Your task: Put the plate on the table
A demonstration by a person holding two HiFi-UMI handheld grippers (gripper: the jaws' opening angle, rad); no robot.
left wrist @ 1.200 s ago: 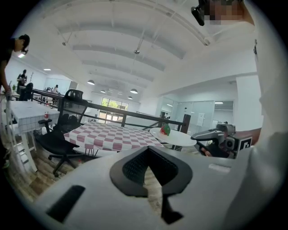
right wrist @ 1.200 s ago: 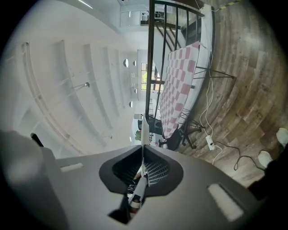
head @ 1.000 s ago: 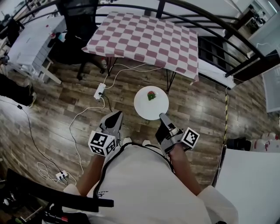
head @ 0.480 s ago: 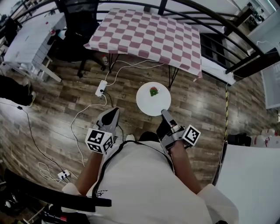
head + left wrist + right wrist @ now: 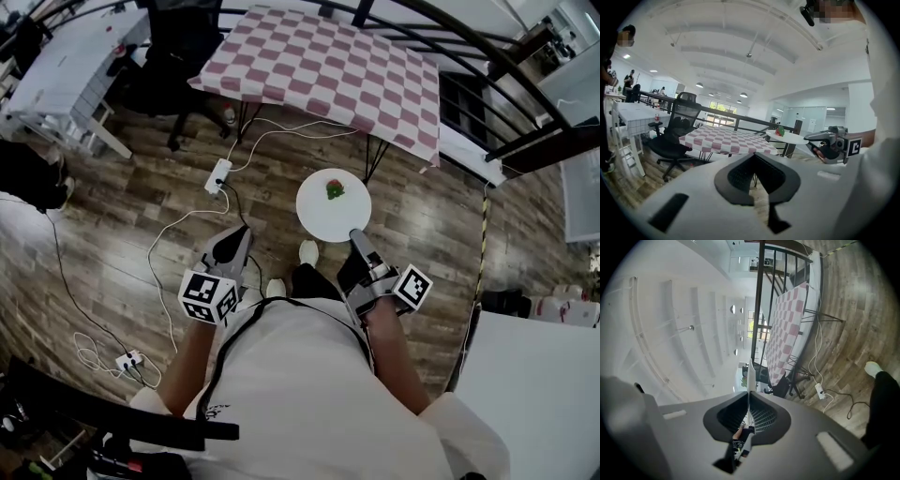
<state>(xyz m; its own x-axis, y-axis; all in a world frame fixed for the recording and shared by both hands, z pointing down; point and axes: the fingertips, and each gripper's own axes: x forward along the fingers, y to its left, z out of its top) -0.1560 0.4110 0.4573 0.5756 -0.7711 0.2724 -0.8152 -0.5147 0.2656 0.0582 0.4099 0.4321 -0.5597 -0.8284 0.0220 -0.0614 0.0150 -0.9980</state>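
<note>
Plate (image 5: 328,221) in transit, not yet on the table (image 5: 319,66).

Pinched at the near rim by the right gripper (image 5: 356,236) and kept level, likely to stop the red fruit (image 5: 334,189) rolling off; carried over floor (image 5: 141,216), just short of the table's edge. Left gripper (image 5: 236,234) pressed together on nothing, idle alongside. Compared with a second ago: closer to the table, one shoe (image 5: 307,251) stepped forward below the plate.

We get bright, even indoor light from ceiling lamps (image 5: 699,85) and blown-out windows (image 5: 720,107). The wood floor (image 5: 427,234) shows soft sheen and the white plate (image 5: 334,208) nearly washes out. Fisheye bending blackens the corners.
</note>
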